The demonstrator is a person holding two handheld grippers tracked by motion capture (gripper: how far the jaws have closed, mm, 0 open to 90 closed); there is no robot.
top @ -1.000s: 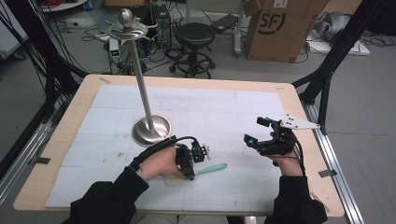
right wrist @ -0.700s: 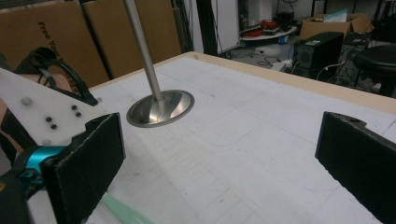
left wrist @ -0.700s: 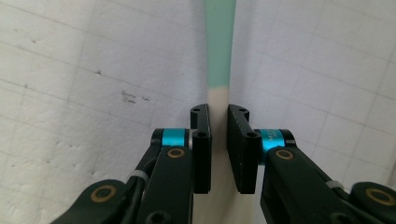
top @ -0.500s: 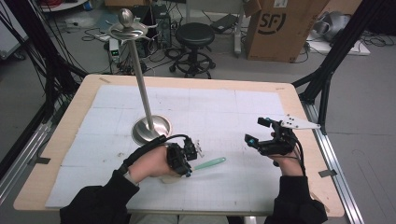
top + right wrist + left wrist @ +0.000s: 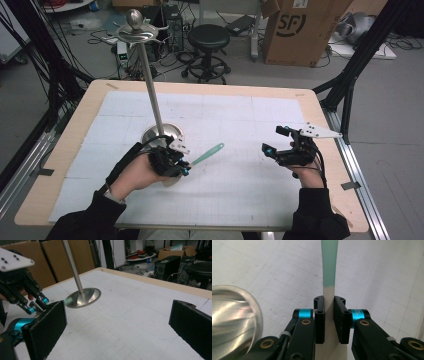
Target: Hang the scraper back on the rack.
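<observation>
Lower left of the high view: the left gripper (image 5: 186, 166) pinches a pale spoon (image 5: 207, 153) by its white end, green handle angled up over the table (image 5: 240, 195). The right gripper (image 5: 274, 142) waits, jaws spread. Grip looks narrow; the spoon could twist loose or strike the metal stand (image 5: 162, 134) nearby.

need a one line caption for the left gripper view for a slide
Left tongs shut on a white and green spoon above the gridded mat, beside the stand's steel base.

**Around the table**

A black stool (image 5: 209, 41) stands on the floor beyond the table's far edge. To its right sits a cardboard box (image 5: 300, 30). Cables (image 5: 107, 47) and small equipment lie at the far left.
</observation>
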